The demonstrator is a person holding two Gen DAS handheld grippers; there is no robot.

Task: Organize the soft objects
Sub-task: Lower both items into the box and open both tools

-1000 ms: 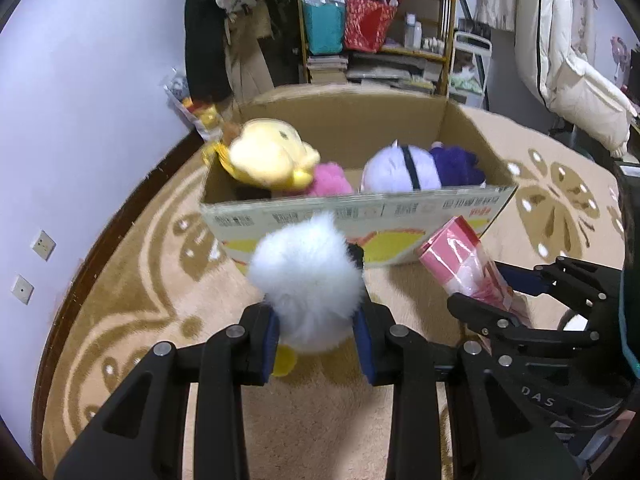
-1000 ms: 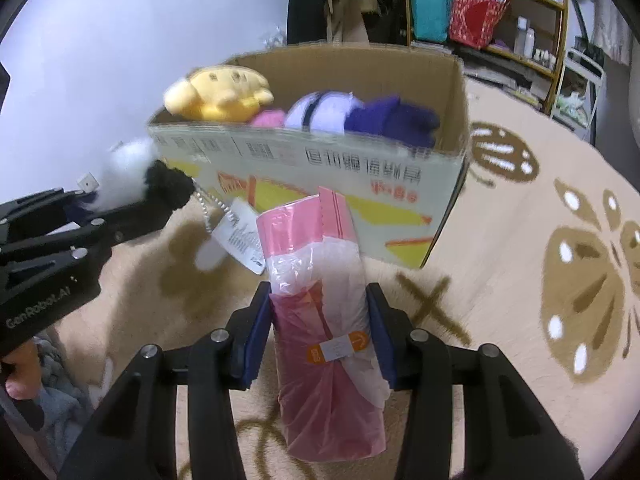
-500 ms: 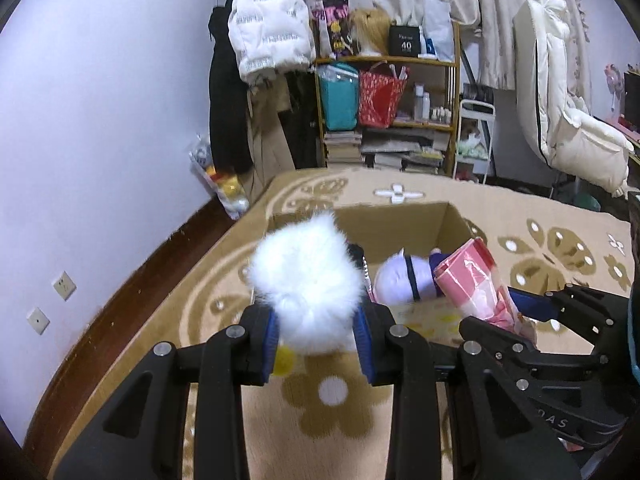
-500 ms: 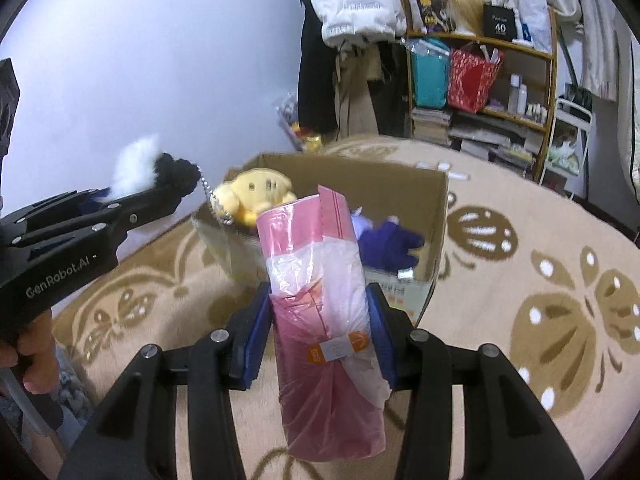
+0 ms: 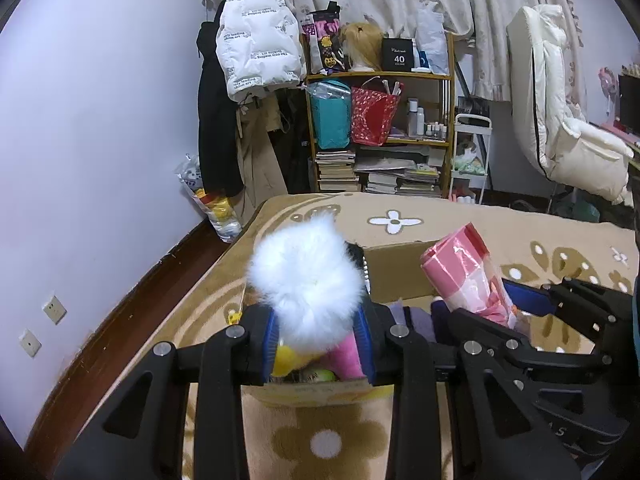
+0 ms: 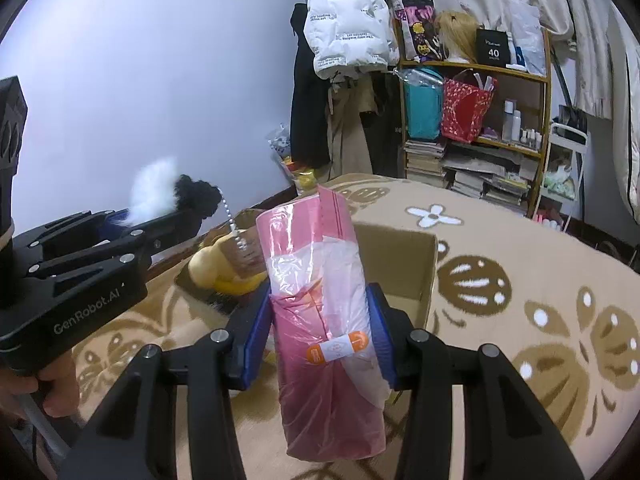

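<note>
**White fluff and pink roll held above the cardboard box**

White fur fills the middle of the left wrist view: the left tool (image 5: 318,338) is clamped on a fluffy white pom-pom (image 5: 308,284), its blue pads (image 5: 269,338) pressed into the fur on both sides. A black tuft and a beaded chain (image 6: 232,220) hang from the pom-pom's far end, seen from the right wrist view at about 9 o'clock. Directly under the pom-pom, a yellow plush (image 6: 218,268) and a pink plush (image 5: 344,356) lie inside the cardboard box (image 5: 394,268), with a purple plush (image 5: 416,322) just beside them toward 3 o'clock.

The right tool (image 6: 322,334) is closed around a pink plastic-wrapped roll (image 6: 320,312), pads squeezing its lower half, an orange label (image 6: 338,346) facing the camera. The roll stands nearly upright, tilted slightly toward 11 o'clock, and rises in front of the open box, whose far wall and right corner (image 6: 404,268) show behind it. In the left wrist view the same roll sits at 3 o'clock, over the box's right side.

The box rests on a tan carpet (image 6: 520,264) with brown and white floral shapes. At 12 o'clock a wooden shelf (image 5: 380,76) carries bags, books and bottles; a white puffer jacket (image 5: 256,40) hangs beside it at 11 o'clock.
</note>
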